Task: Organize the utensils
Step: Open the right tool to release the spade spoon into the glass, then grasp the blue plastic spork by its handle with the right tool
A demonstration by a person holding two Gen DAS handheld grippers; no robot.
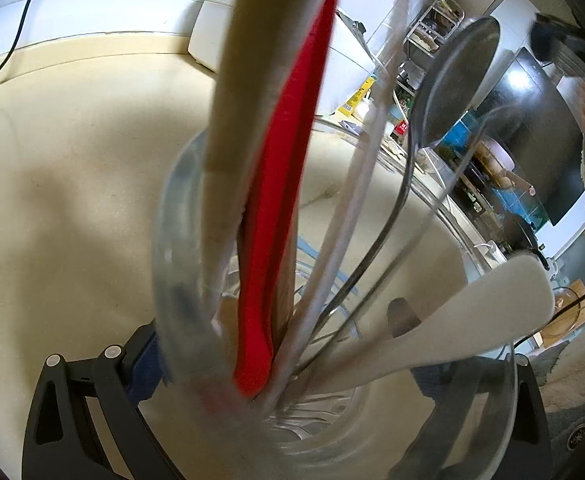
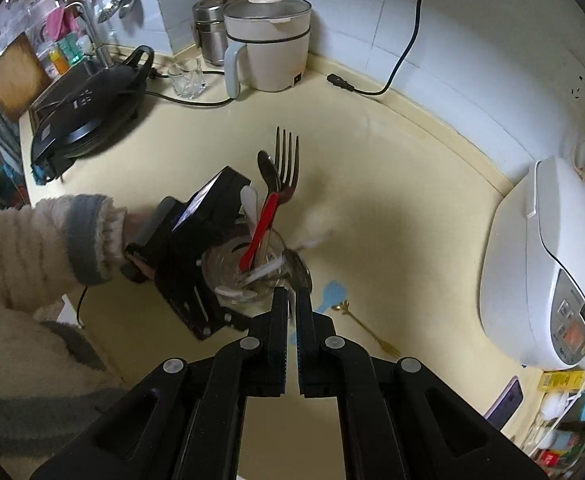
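Note:
A clear glass jar (image 1: 180, 240) full of utensils stands on the cream counter, and my left gripper (image 1: 304, 380) is shut on it, one finger on each side. Inside are a red-handled utensil (image 1: 284, 160), a beige handle, a metal spoon (image 1: 452, 80) and a white spoon (image 1: 472, 312). From the right wrist view the jar (image 2: 276, 240) shows a fork (image 2: 288, 160) and the red handle (image 2: 260, 228) sticking up. My right gripper (image 2: 292, 294) hovers at the jar's near rim, open by a narrow gap with nothing between its fingers. A blue spoon (image 2: 332, 293) and a gold fork (image 2: 368, 334) lie on the counter.
A white rice cooker (image 2: 544, 272) stands at the right, an electric pot (image 2: 268, 48) at the back. A black griddle (image 2: 88, 112) and a glass cup (image 2: 188, 76) sit at the back left. A loose power cord (image 2: 372, 88) lies near the wall. A fuzzy sleeve (image 2: 32, 248) reaches in from the left.

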